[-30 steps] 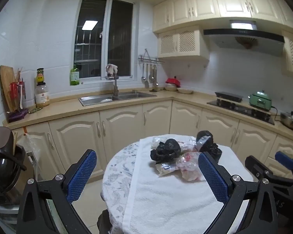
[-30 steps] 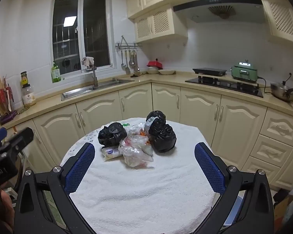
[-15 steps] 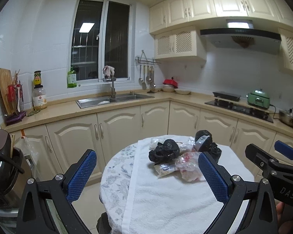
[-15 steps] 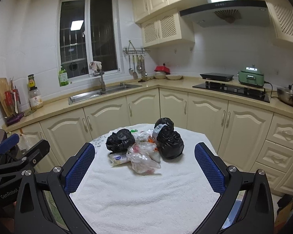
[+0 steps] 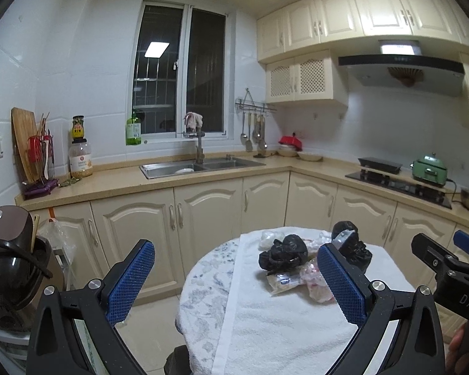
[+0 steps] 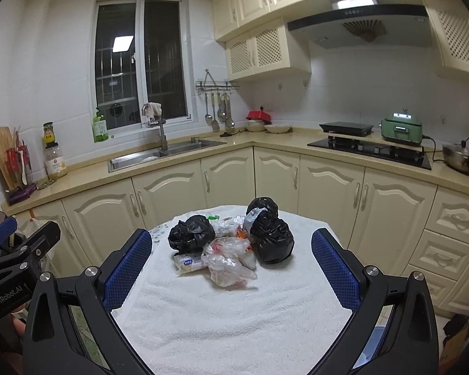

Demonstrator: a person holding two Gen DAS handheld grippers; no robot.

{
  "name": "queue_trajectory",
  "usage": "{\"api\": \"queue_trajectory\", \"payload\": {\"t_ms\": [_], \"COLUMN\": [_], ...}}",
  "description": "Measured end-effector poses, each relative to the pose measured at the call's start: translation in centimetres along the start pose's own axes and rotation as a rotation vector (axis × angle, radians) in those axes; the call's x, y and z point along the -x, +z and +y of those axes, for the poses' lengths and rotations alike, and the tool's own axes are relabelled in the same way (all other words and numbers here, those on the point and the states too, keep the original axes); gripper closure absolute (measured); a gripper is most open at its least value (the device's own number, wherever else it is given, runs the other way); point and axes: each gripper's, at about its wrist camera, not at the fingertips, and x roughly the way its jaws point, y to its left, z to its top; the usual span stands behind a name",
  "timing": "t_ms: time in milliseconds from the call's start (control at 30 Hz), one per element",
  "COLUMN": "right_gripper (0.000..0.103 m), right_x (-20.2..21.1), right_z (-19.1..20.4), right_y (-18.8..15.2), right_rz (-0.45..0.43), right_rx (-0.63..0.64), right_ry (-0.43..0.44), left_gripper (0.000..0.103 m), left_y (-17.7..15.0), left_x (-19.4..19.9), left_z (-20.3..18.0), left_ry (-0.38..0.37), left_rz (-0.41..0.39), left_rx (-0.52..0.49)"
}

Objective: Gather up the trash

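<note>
Both my tools are spread wide with nothing in them: the left tool (image 5: pixel 236 278) sits off the tabletop's (image 6: pixel 234 318) left edge, and the right tool (image 6: pixel 231 268) hangs just short of the trash, pointing straight at it.

The trash is one clump in the middle of the white towel (image 6: pixel 203 328) on the tabletop. There's a small black bag (image 6: pixel 190 234) on the left and a bigger black bag (image 6: pixel 270 237) on the right, both knotted shut, so I can't tell what's in them. Between and in front of them is a clear bag (image 6: pixel 228 257) with something red and white showing through. A small wrapper (image 6: pixel 189 262) lies flat at its left, touching it.

Over on the counter the sink (image 6: pixel 159 156) has something white in its left basin.
</note>
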Motion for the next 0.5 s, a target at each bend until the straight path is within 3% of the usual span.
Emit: {"api": "queue_trajectory", "payload": {"t_ms": [267,500], "right_gripper": [0.000,0.000], "right_x": [-1.6,-4.8], "right_z": [0.4,0.0], "right_y": [0.7,0.1], "right_rz": [0.015,0.086], "right_rx": [0.042,0.052], "right_ry": [-0.021,-0.004], "left_gripper": [0.001,0.001], "left_y": [0.6,0.2], "left_x": [-1.3,-5.4], "left_z": [0.3,-0.5], "left_ry": [-0.025,-0.043], "left_rz": [-0.041,-0.012], "left_rx": [-0.026,-0.044]}}
